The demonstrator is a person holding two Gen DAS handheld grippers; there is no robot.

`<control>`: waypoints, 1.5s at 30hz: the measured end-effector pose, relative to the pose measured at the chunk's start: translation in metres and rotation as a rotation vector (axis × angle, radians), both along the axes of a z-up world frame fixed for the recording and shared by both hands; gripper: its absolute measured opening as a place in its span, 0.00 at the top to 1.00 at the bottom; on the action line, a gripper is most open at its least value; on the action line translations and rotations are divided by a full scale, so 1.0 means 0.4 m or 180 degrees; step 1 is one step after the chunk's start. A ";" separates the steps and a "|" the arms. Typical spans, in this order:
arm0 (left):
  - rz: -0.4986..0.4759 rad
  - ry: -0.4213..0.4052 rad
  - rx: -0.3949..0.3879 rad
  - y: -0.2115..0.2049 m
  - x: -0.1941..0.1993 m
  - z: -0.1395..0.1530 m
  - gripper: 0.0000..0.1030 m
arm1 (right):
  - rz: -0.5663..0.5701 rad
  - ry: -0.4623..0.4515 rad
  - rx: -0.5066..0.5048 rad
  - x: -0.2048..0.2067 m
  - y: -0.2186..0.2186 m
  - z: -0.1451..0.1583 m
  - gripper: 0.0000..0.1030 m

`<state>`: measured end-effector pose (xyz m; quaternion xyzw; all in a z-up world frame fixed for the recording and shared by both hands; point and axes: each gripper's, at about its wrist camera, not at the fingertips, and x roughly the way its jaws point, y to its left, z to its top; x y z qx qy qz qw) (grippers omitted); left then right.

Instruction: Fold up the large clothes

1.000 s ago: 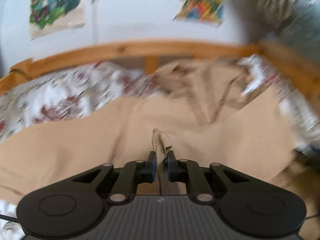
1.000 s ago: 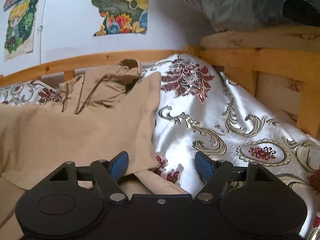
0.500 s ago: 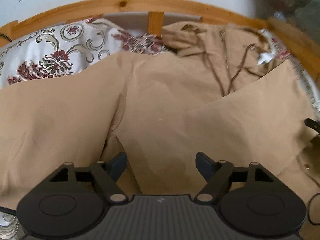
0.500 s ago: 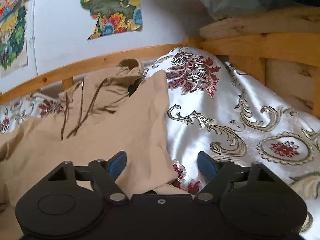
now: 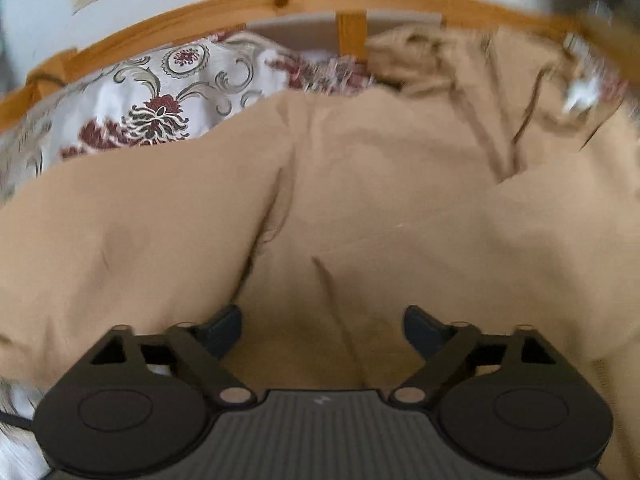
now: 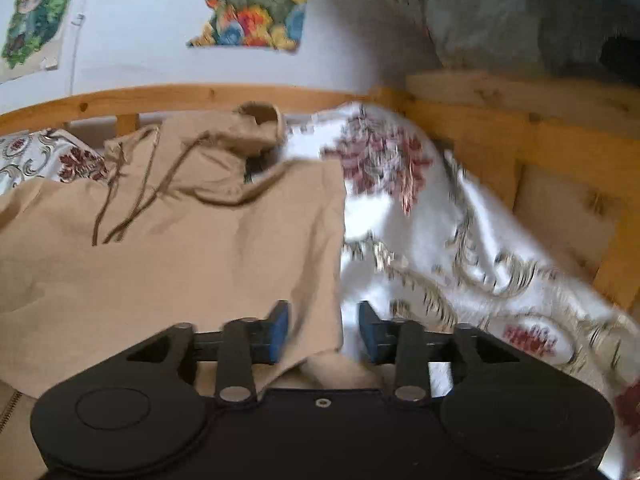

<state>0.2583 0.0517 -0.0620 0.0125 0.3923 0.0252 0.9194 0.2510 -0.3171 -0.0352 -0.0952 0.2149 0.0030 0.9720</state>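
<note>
A large tan hooded garment [image 5: 360, 184] lies spread over the bed, its hood [image 6: 256, 128] and dark drawstrings [image 6: 136, 208] toward the headboard. My left gripper [image 5: 322, 326] hovers low over the garment's middle. Its jaws are opening wide, and only flat cloth with a crease lies under the gap. In the right wrist view the garment [image 6: 200, 260] ends in a folded right edge. My right gripper [image 6: 323, 330] stands partly open at that edge. A flap of cloth lies between its blue pads [image 6: 280, 330], and a gap shows beside the right pad.
A white satin bedspread [image 6: 440, 240] with red floral patterns covers the bed, also seen at the far left [image 5: 140, 100]. A wooden bed rail [image 5: 280, 0] runs along the back and a wooden frame [image 6: 520, 140] stands at the right. Posters [image 6: 252, 4] hang on the wall; a grey-blue bundle [image 6: 520, 12] sits above.
The left gripper let go of the pinched fold of cloth, opened wide and sank toward the garment. The right jaws narrowed around the garment's edge.
</note>
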 end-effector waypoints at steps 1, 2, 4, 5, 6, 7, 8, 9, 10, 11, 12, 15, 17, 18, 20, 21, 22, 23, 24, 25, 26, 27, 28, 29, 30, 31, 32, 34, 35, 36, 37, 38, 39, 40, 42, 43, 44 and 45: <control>-0.0017 -0.0049 -0.0066 0.000 -0.017 0.002 0.05 | 0.0030 -0.0024 -0.0055 -0.004 0.007 0.002 0.36; -0.0041 -0.0062 -0.0076 -0.007 -0.034 -0.001 0.04 | 0.0046 -0.0020 -0.0094 -0.004 0.010 0.001 0.33; -0.0076 0.0055 0.0038 -0.031 -0.045 -0.019 0.04 | -0.0022 0.0151 -0.0276 0.007 0.017 -0.021 0.33; -0.0085 0.0158 0.0214 -0.052 -0.046 -0.034 0.04 | -0.0099 0.0286 -0.0416 0.017 0.018 -0.039 0.32; -0.0106 0.0208 0.0432 -0.072 -0.045 -0.049 0.03 | -0.0128 0.0340 -0.0497 0.020 0.015 -0.055 0.30; -0.0134 0.0163 0.0603 -0.087 -0.047 -0.055 0.03 | -0.0114 0.0307 -0.0515 0.013 0.010 -0.063 0.28; -0.0155 0.0111 0.0767 -0.100 -0.046 -0.057 0.02 | -0.0109 0.0275 -0.0525 0.006 0.011 -0.061 0.27; -0.0155 0.0106 0.0868 -0.106 -0.041 -0.056 0.02 | -0.0104 0.0250 -0.0574 0.000 0.016 -0.056 0.27; -0.0127 0.0117 0.0936 -0.108 -0.034 -0.054 0.02 | -0.0078 0.0194 -0.0651 -0.008 0.024 -0.052 0.26; -0.0064 0.0122 0.0986 -0.106 -0.027 -0.049 0.02 | -0.0060 0.0143 -0.0698 -0.017 0.031 -0.049 0.25; -0.0011 0.0120 0.0993 -0.100 -0.023 -0.044 0.03 | -0.0030 0.0089 -0.0686 -0.024 0.036 -0.043 0.25; 0.0064 0.0133 0.1022 -0.081 -0.027 -0.035 0.03 | 0.0173 -0.0072 -0.0439 -0.047 0.052 -0.014 0.19; 0.0106 0.0147 0.0913 -0.063 -0.048 -0.027 0.03 | 0.0377 -0.0067 -0.0404 -0.050 0.073 -0.013 0.15; 0.0169 0.0145 0.0825 -0.055 -0.059 -0.021 0.03 | 0.0488 -0.0010 -0.0414 -0.051 0.084 -0.017 0.15; 0.0277 0.0125 0.0582 -0.038 -0.095 -0.002 0.03 | 0.0624 0.0051 -0.0425 -0.057 0.099 -0.025 0.14; 0.0358 0.0104 0.0481 -0.026 -0.116 0.007 0.03 | 0.0645 0.0075 -0.0411 -0.060 0.105 -0.025 0.13; 0.0450 0.0087 0.0412 -0.014 -0.134 0.014 0.03 | 0.0657 0.0103 -0.0363 -0.061 0.107 -0.020 0.10; 0.0556 0.0071 0.0376 0.000 -0.154 0.022 0.03 | 0.0654 0.0107 -0.0312 -0.066 0.109 -0.015 0.05; 0.0650 0.0050 0.0386 0.014 -0.173 0.031 0.03 | 0.0643 0.0096 -0.0217 -0.072 0.106 -0.005 0.02; 0.0723 0.0019 0.0445 0.028 -0.191 0.039 0.03 | 0.0638 0.0079 -0.0123 -0.079 0.103 0.003 0.01; 0.0800 -0.0023 0.0538 0.044 -0.209 0.048 0.03 | 0.0642 0.0078 -0.0042 -0.083 0.100 0.009 0.01; 0.0887 -0.0078 0.0627 0.064 -0.226 0.059 0.03 | 0.0653 0.0093 0.0050 -0.087 0.095 0.016 0.01; 0.1010 -0.0134 0.0689 0.090 -0.237 0.072 0.03 | 0.0676 0.0108 0.0108 -0.091 0.094 0.020 0.01; 0.1210 -0.0204 0.0693 0.124 -0.251 0.087 0.03 | 0.0699 0.0118 0.0136 -0.090 0.095 0.022 0.01; 0.1373 -0.0262 0.0637 0.155 -0.258 0.102 0.03 | 0.0719 0.0123 0.0143 -0.094 0.097 0.023 0.01; 0.1537 -0.0328 0.0554 0.191 -0.267 0.116 0.03 | 0.0735 0.0119 0.0131 -0.100 0.102 0.023 0.01; 0.1710 -0.0392 0.0474 0.229 -0.271 0.129 0.03 | 0.0750 0.0108 0.0116 -0.109 0.106 0.022 0.01; 0.2037 -0.0465 0.0467 0.288 -0.266 0.145 0.05 | 0.0794 0.0098 0.0075 -0.113 0.116 0.020 0.01; 0.2178 -0.0471 0.0541 0.311 -0.257 0.150 0.07 | 0.0798 0.0095 0.0049 -0.113 0.122 0.018 0.01; 0.2284 -0.0484 0.0616 0.333 -0.250 0.154 0.08 | 0.0775 0.0092 0.0009 -0.111 0.129 0.016 0.01; 0.2359 -0.0504 0.0650 0.349 -0.244 0.157 0.08 | 0.0749 0.0094 -0.0017 -0.109 0.134 0.013 0.01; 0.2437 -0.0522 0.0630 0.369 -0.235 0.160 0.08 | 0.0733 0.0103 -0.0032 -0.107 0.138 0.010 0.01; 0.2532 -0.0535 0.0558 0.388 -0.225 0.161 0.10 | 0.0736 0.0114 -0.0030 -0.105 0.138 0.005 0.01; 0.2635 -0.0545 0.0438 0.409 -0.219 0.161 0.11 | 0.0735 0.0123 -0.0025 -0.104 0.138 0.001 0.01; 0.2839 -0.0529 0.0187 0.447 -0.215 0.150 0.18 | 0.0720 0.0148 -0.0017 -0.100 0.137 -0.006 0.01; 0.2931 -0.0495 0.0116 0.459 -0.210 0.141 0.20 | 0.0708 0.0166 -0.0005 -0.097 0.136 -0.009 0.01; 0.3002 -0.0449 0.0078 0.467 -0.201 0.133 0.25 | 0.0694 0.0181 0.0010 -0.094 0.135 -0.012 0.01; 0.3055 -0.0430 0.0093 0.467 -0.195 0.128 0.33 | 0.0680 0.0193 0.0018 -0.091 0.134 -0.015 0.01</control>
